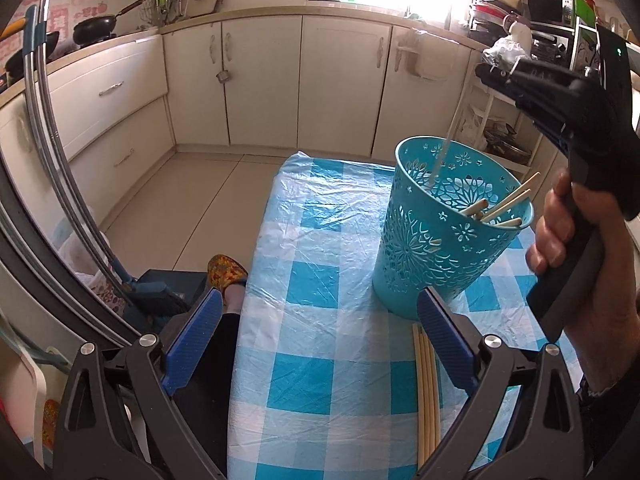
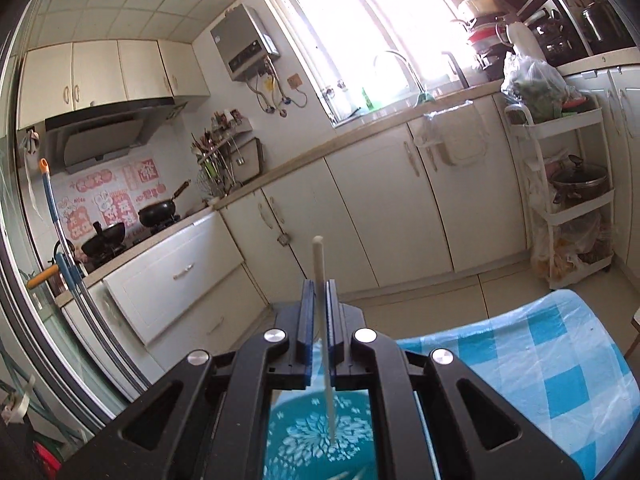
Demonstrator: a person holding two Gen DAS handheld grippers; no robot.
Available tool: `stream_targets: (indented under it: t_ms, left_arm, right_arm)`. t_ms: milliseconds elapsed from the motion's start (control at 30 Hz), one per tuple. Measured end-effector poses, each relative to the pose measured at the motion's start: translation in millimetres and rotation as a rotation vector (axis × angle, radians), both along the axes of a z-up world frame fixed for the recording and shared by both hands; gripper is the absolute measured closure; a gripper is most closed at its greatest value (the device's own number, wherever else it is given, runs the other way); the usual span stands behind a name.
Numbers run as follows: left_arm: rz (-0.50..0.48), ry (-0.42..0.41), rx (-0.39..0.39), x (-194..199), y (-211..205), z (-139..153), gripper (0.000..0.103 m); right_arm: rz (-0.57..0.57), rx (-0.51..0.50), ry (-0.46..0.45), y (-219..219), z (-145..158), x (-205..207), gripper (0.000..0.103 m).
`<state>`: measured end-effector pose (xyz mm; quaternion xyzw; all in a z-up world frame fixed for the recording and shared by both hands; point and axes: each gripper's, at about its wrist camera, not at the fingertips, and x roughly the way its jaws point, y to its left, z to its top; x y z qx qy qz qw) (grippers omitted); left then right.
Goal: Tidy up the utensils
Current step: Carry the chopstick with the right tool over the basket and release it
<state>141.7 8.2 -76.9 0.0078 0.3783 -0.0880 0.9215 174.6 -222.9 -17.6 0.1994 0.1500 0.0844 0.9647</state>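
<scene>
Right gripper (image 2: pixel 319 300) level, pinching chopstick (image 2: pixel 319 264) upright

Basket (image 1: pixel 436 236) ahead of the left claw (image 1: pixel 320 344): glossy turquoise plastic, pierced flower pattern. Sticks inside it (image 1: pixel 508 208) look like pale matt wood or bamboo; same for the chopsticks (image 1: pixel 426 392) just inside its right finger. Table cover (image 1: pixel 320 240): thin shiny plastic sheet, wrinkled, blue-white check. Claw pads (image 1: pixel 200 332): blue, ribbed rubber look; arms matt black plastic, polished metal bolts. Chopstick (image 2: pixel 320 280) pinched in the right claw (image 2: pixel 319 316): smooth, off-white, matt.
</scene>
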Motion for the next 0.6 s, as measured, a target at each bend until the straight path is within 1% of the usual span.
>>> stream_targets:
  t_ms: [67, 133, 167, 267, 333, 400, 467, 500, 533, 567, 600]
  left_arm:
    - [-0.002, -0.002, 0.002, -1.4, -0.9, 1.2, 0.009]
    - [-0.003, -0.004, 0.003, -2.9, -1.2, 2.4, 0.009]
    - [-0.003, -0.004, 0.001, -3.9, -1.2, 3.2, 0.009]
    - [-0.002, -0.010, -0.001, -7.9, 0.8, 5.7, 0.009]
    - [-0.003, -0.013, 0.002, -11.7, 1.2, 7.4, 0.009]
    - [-0.002, -0.014, 0.003, -14.7, 1.6, 8.0, 0.009]
    - [-0.003, -0.011, -0.001, -18.7, 2.6, 8.5, 0.009]
    - [-0.002, -0.010, -0.002, -20.6, 3.0, 7.9, 0.009]
    - [-0.002, -0.004, 0.000, -22.8, 3.3, 6.4, 0.009]
    - [-0.002, 0.000, -0.001, -23.7, 3.6, 5.1, 0.009]
    - [-0.002, 0.008, -0.002, -25.7, 4.0, 3.0, 0.009]
  right_arm:
    - [0.015, -0.024, 0.012, 1.4, -0.8, -9.5, 0.096]
    - [0.023, -0.045, 0.017, 2.5, 0.0, -19.8, 0.091]
    - [0.023, -0.049, 0.016, 2.0, 0.7, -24.6, 0.087]
    - [0.014, -0.058, -0.002, -4.4, 6.5, -53.0, 0.084]
    - [-0.007, -0.061, -0.018, -10.9, 10.7, -79.3, 0.079]
    - [-0.034, -0.059, -0.018, -16.1, 10.5, -101.7, 0.070]
    - [-0.059, -0.066, 0.012, -16.6, 2.6, -121.9, 0.064]
    - [-0.061, -0.081, 0.058, -13.4, -9.2, -133.8, 0.063]
    - [-0.055, -0.091, 0.098, -9.6, -18.0, -136.8, 0.063]
    - [-0.028, -0.106, 0.174, -2.7, -36.8, -141.0, 0.063]
    - [-0.006, -0.116, 0.227, 2.8, -50.4, -141.4, 0.063]
